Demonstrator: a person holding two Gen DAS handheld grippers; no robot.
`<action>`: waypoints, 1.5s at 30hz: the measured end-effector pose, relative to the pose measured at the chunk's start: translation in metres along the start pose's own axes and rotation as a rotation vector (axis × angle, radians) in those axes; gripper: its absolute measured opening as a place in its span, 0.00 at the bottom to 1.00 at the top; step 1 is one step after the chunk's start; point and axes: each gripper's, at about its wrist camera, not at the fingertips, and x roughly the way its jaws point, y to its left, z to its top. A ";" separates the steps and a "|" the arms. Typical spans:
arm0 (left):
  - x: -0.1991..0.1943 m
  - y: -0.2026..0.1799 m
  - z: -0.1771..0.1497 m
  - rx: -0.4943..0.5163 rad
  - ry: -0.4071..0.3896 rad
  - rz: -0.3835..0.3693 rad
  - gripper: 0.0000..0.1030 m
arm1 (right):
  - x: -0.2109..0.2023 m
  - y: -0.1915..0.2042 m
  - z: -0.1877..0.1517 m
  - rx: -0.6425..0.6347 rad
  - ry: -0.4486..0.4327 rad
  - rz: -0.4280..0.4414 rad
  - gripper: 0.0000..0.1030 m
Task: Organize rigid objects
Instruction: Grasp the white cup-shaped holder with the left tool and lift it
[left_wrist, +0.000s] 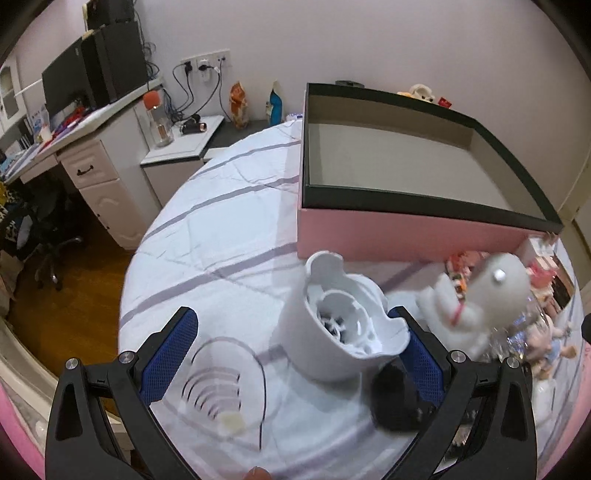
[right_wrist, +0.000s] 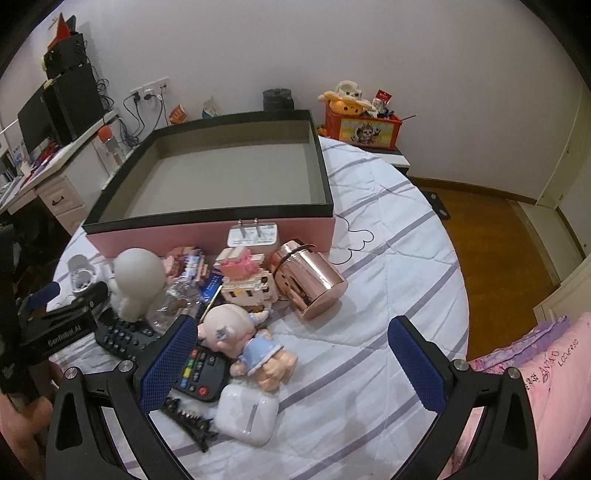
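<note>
A: How do the fingers stand?

B: On the left gripper (left_wrist: 295, 332) they are spread wide and released, nothing between the blue pads. A white plastic housing (left_wrist: 334, 325) lies on its side at lower centre of the left wrist view, its rim just beside the right-hand pad; whether they touch, I cannot tell. The right gripper (right_wrist: 293, 347) is likewise spread apart, grasping nothing.

A: And left to right in the right wrist view?

B: At centre left a white figurine (right_wrist: 138, 280), then a black remote (right_wrist: 197, 373) under a baby doll (right_wrist: 240, 343), a block house (right_wrist: 245, 280), and a rose-gold canister (right_wrist: 308, 282) tipped over. A white case (right_wrist: 245, 415) lies at lower centre.

A: The box?

B: The pink box (right_wrist: 221, 232), black-rimmed and open, sits at upper centre, behind the pile on the striped sheet (right_wrist: 388, 280).
</note>
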 end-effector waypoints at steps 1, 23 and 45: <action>0.003 0.001 0.001 0.000 0.002 0.001 1.00 | 0.003 -0.001 0.001 0.001 0.006 0.000 1.00; 0.010 -0.006 0.001 0.029 0.001 -0.113 0.53 | 0.018 -0.006 0.005 0.008 0.005 0.059 1.00; -0.048 -0.012 -0.008 0.000 -0.049 -0.098 0.53 | 0.038 -0.036 0.015 -0.060 -0.005 0.086 0.87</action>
